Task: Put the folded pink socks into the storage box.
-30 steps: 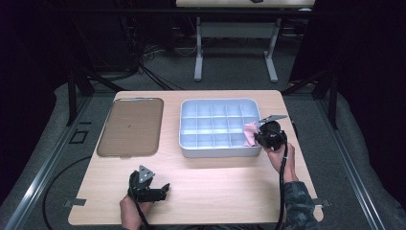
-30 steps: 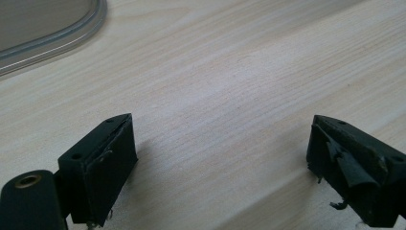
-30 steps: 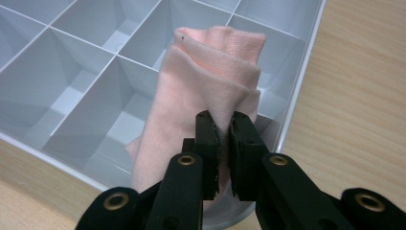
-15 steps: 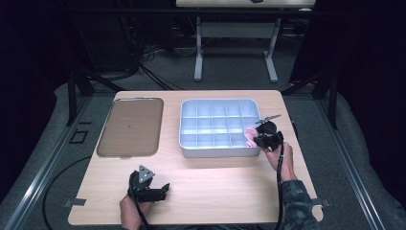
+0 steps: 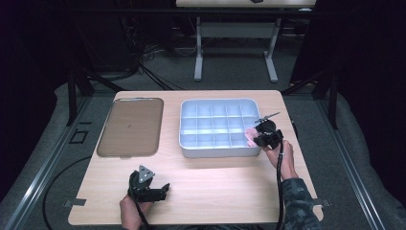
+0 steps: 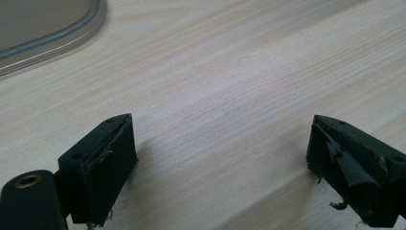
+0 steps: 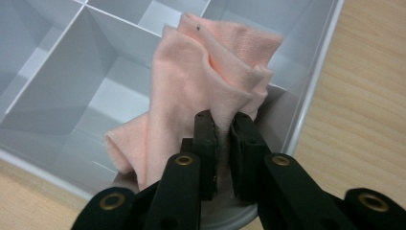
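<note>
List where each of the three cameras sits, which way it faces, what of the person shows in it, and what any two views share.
High view: above the person's side, looking forward and down on the table; both forearms, left gripper, right gripper.
Left gripper view: rides the left gripper, facing bare tabletop; jaws wide apart.
Right gripper view: rides the right gripper, facing the divided tray; jaws pinching a pink cloth.
Shared: high and right gripper views both show cloth and tray.

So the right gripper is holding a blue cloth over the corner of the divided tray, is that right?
Not quite: the cloth is pink, not blue, as the right gripper view shows. The right gripper is shut on it over the corner of the divided tray.
</note>
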Demonstrator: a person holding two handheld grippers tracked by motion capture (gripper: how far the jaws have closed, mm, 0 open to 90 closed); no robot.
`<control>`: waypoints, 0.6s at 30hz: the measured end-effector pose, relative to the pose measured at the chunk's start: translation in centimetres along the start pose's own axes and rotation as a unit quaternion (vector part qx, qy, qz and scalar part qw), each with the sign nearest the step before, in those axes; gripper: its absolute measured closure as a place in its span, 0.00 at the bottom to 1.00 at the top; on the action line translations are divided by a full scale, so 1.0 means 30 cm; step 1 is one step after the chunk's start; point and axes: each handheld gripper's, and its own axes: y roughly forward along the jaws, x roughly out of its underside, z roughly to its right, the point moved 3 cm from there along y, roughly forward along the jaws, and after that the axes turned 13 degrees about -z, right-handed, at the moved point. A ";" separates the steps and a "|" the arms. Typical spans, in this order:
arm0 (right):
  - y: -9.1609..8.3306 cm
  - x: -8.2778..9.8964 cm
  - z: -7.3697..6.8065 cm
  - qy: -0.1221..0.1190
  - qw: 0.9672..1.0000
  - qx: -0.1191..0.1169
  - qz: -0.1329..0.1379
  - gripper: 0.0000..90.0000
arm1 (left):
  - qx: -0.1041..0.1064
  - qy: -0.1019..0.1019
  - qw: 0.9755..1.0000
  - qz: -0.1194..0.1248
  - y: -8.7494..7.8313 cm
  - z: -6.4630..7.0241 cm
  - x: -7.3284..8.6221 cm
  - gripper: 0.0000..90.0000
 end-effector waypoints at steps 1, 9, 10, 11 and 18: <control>-0.007 -0.001 0.001 -0.002 1.000 0.002 0.003 0.85 | 0.000 0.000 1.000 0.000 0.000 0.000 0.000 0.11; -0.077 -0.006 0.015 0.013 0.999 -0.014 0.050 0.67 | 0.000 0.000 1.000 0.000 0.000 0.000 0.000 0.11; -0.075 -0.012 0.014 0.011 0.998 -0.018 0.051 0.66 | 0.000 0.000 1.000 0.000 0.000 0.000 0.000 0.11; -0.074 -0.015 0.013 0.009 0.999 -0.018 0.046 0.66 | 0.000 0.000 1.000 0.000 0.000 0.000 0.000 0.11; -0.023 -0.040 -0.010 -0.012 1.000 0.000 0.009 0.86 | 0.000 0.000 1.000 0.000 0.000 0.000 0.000 0.11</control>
